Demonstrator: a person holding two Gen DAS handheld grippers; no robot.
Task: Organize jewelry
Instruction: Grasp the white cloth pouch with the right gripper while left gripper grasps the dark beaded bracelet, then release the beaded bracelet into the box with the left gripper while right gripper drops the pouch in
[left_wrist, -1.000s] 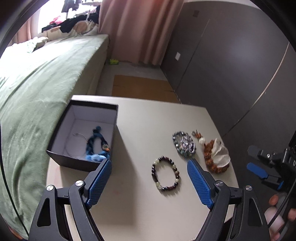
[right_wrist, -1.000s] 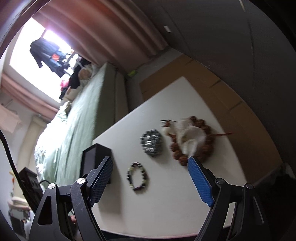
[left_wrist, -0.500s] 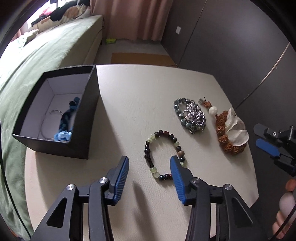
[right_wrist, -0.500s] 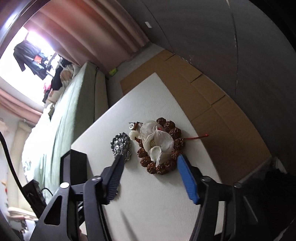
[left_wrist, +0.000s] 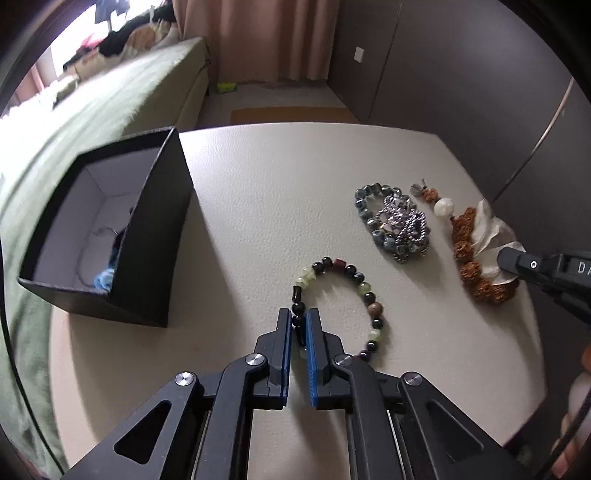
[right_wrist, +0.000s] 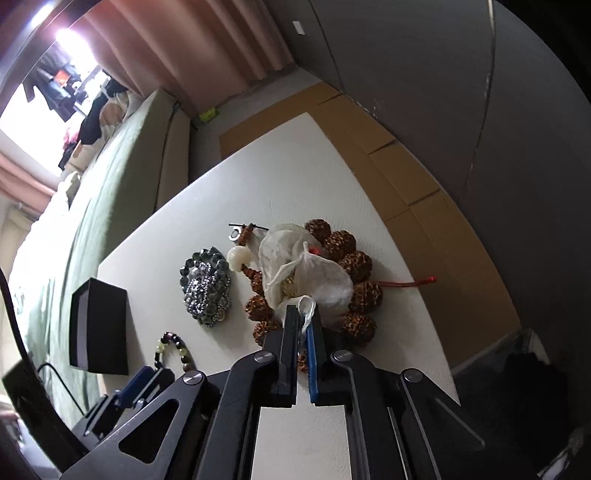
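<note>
Now: picking up.
Left gripper (left_wrist: 298, 325): squeezing the bead bracelet (left_wrist: 341, 302).
Right gripper (right_wrist: 303, 317): pinching the white wrap (right_wrist: 303, 273) on the brown beads (right_wrist: 354, 295).
Next: lift, carry to the black box (left_wrist: 110, 229), far left.

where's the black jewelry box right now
In the left wrist view the black jewelry box stands open on the left part of the table, next to the green bed, left of the dark and green bead bracelet that the left gripper pinches.
</note>
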